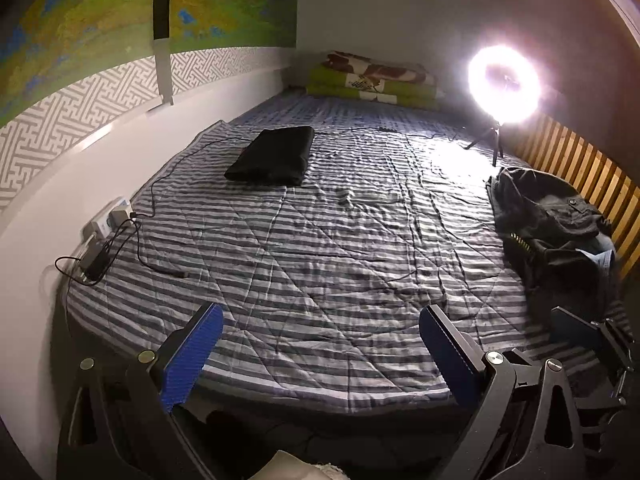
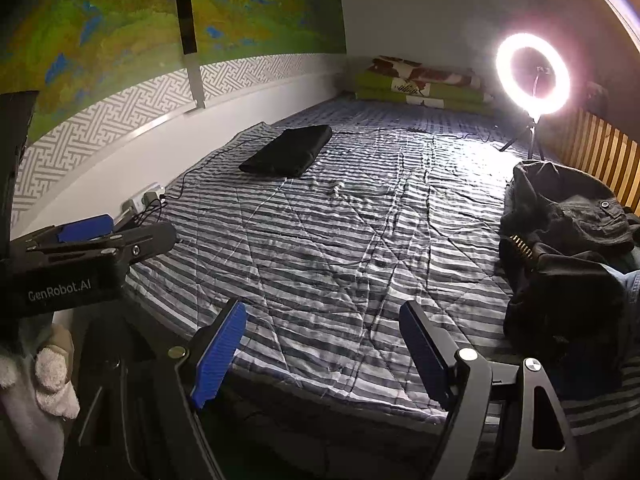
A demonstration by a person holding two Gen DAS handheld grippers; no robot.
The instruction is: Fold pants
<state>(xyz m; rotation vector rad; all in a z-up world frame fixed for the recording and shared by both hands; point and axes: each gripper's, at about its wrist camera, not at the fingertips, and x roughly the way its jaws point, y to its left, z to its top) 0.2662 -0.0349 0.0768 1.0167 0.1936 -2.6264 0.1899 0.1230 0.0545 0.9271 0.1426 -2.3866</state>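
A neatly folded black pair of pants [image 1: 272, 156] [image 2: 288, 151] lies at the far left of the striped bed. A crumpled heap of dark pants [image 1: 552, 220] [image 2: 568, 232] sits at the bed's right side by the slatted rail. My left gripper [image 1: 320, 320] hovers over the bed's near edge, its blue-padded fingers [image 1: 196, 352] wide apart with nothing between them. My right gripper [image 2: 324, 320] hangs over the near edge too, open and empty. In the right wrist view the left gripper [image 2: 96, 236] shows from the side at the left.
The striped quilt [image 1: 320, 248] [image 2: 340, 240] covers the bed. A lit ring light [image 1: 505, 85] [image 2: 534, 74] on a small tripod stands at the far right. A power strip with black cables [image 1: 108, 224] [image 2: 146, 200] lies along the left wall. Folded green bedding [image 1: 376, 80] [image 2: 424, 84] is at the back.
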